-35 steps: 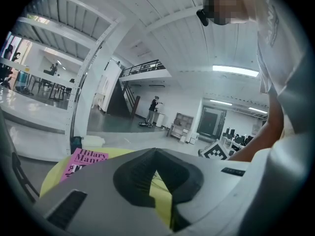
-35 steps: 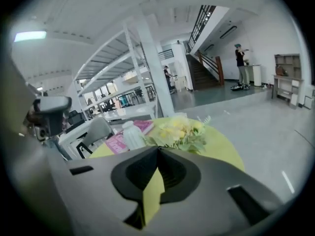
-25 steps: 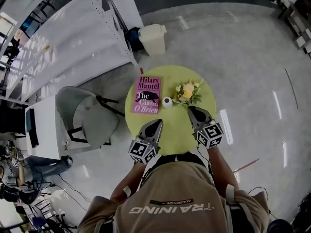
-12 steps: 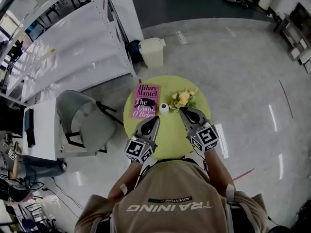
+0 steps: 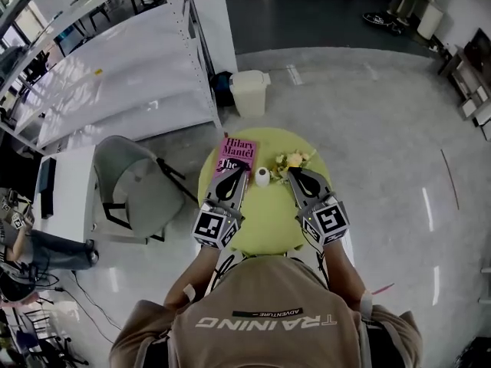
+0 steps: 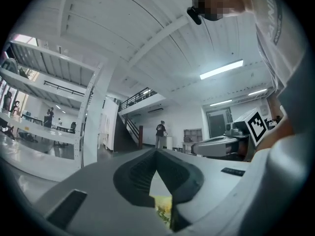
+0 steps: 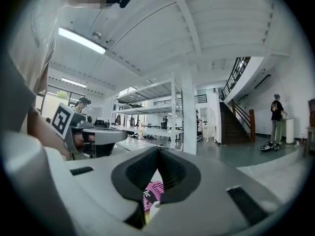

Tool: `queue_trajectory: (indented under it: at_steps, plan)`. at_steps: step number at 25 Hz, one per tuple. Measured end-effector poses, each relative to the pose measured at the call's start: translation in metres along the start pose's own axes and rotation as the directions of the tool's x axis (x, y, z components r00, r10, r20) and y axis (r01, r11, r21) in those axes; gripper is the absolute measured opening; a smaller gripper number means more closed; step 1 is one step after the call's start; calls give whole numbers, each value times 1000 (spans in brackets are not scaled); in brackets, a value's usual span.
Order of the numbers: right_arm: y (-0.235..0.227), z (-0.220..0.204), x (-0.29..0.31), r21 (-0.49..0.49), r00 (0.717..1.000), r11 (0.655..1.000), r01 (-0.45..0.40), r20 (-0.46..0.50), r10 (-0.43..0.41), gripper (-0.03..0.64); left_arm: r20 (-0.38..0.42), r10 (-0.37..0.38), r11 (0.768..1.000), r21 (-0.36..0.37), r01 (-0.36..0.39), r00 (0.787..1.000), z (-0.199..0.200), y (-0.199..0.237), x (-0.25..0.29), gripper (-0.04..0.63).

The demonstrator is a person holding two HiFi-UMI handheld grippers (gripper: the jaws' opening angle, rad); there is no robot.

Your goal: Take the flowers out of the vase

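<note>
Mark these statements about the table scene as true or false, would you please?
1. The pink paperback book lies on the round yellow-green table. True.
2. The right hand-held gripper grips the yellow flowers. False: its jaws are shut on nothing, and the flowers are down at the table.
3. The small white vase stands on the book. False: it stands on the table, between book and flowers.
4. A white lidded bin stands on the floor beyond the table. True.
5. The left hand-held gripper has its jaws wide open. False: they are shut.

Head view looks steeply down from well above the round yellow-green table (image 5: 268, 221), frame centre. Gripper views face level; both share the dark staircase (image 6: 129, 128).
</note>
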State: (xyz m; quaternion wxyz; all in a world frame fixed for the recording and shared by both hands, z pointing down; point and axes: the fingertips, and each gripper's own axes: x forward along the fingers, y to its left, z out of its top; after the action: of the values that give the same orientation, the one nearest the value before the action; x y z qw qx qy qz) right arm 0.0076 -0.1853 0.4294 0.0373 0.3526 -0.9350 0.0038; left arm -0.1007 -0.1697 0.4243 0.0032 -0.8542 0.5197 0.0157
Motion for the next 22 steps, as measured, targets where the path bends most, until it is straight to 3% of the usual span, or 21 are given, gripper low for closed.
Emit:
queue_trajectory:
  at_steps: [5, 22]
  plan:
    - [1, 4, -3, 1, 1000, 1000, -2, 2, 2, 2, 9, 10, 1000, 6, -10, 1000, 10, 5, 0, 2]
    - [1, -12, 6, 9, 1000, 1000, 17, -20, -17, 2, -22, 49, 999, -23, -49, 999, -17, 19, -6, 2]
